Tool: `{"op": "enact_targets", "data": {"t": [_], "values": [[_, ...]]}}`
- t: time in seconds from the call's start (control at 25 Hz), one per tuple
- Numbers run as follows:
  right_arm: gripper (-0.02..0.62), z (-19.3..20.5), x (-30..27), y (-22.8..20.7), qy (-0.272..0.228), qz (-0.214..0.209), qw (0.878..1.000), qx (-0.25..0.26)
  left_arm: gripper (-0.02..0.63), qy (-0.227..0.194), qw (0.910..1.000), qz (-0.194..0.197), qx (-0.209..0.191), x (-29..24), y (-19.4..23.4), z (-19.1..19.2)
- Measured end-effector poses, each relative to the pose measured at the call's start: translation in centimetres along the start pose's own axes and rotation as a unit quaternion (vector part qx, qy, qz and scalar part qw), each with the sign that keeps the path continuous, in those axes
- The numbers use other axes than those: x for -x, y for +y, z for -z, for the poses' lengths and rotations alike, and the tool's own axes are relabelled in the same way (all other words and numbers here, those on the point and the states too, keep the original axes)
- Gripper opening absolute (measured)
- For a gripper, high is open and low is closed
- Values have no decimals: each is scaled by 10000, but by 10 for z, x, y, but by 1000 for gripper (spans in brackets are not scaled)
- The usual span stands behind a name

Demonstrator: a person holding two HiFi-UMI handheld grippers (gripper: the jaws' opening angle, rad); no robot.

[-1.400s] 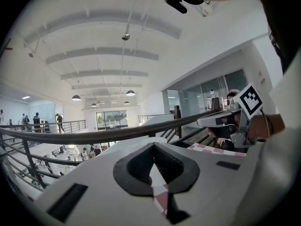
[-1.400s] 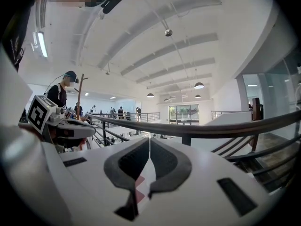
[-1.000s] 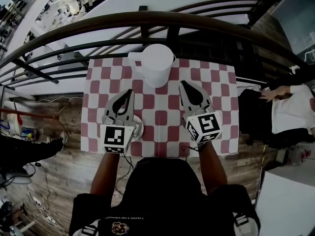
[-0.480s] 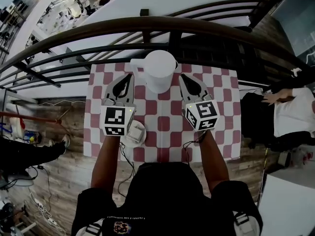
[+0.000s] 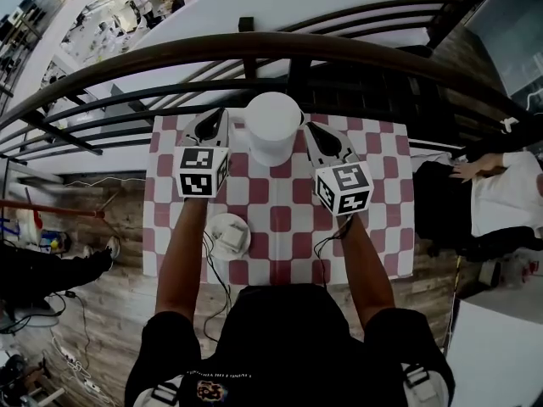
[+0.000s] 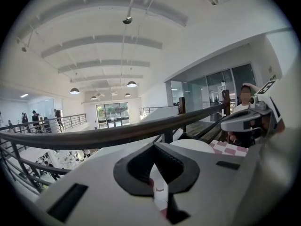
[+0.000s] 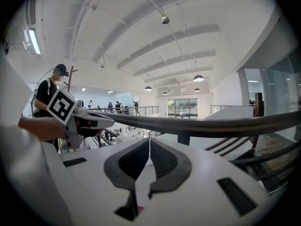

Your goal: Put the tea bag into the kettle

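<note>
The white kettle stands at the far edge of the checked table, its top just showing in the left gripper view. My left gripper is at the kettle's left side with its tips together. Whether anything is pinched between them I cannot tell. My right gripper is shut at the kettle's right side and appears empty. A small white dish with a squarish pale tea bag lies near the table's front left, behind the left gripper.
A dark curved railing runs just beyond the table's far edge, with a drop to a lower floor behind it. A person in white is to the right of the table. Cables hang from the table's near edge.
Both grippers moved away from me toward the kettle. The left one left the dish and went further, ending beside the kettle. The dish stayed where it was.
</note>
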State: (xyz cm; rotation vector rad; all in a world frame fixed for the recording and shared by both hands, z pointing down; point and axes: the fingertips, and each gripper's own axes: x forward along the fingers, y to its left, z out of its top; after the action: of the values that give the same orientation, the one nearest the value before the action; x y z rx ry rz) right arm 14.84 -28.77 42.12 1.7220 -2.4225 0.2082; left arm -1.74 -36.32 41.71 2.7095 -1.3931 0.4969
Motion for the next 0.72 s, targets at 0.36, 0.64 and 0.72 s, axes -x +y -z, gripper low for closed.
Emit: {"op": "enact_targets", "data": {"t": [0.36,0.64,0.72], "values": [[17,8,-11,-9,170,30,9998,-70,5,722,9973,-73,127,-40,18,28],[17,4,-17,-12,150,-28,9998,-93,5,895,9954,-83,331,-43,23,41],[17,3,-19,-13,123,-51,9998,-132,5,951,9950,-85,307,-44,24,41]]}}
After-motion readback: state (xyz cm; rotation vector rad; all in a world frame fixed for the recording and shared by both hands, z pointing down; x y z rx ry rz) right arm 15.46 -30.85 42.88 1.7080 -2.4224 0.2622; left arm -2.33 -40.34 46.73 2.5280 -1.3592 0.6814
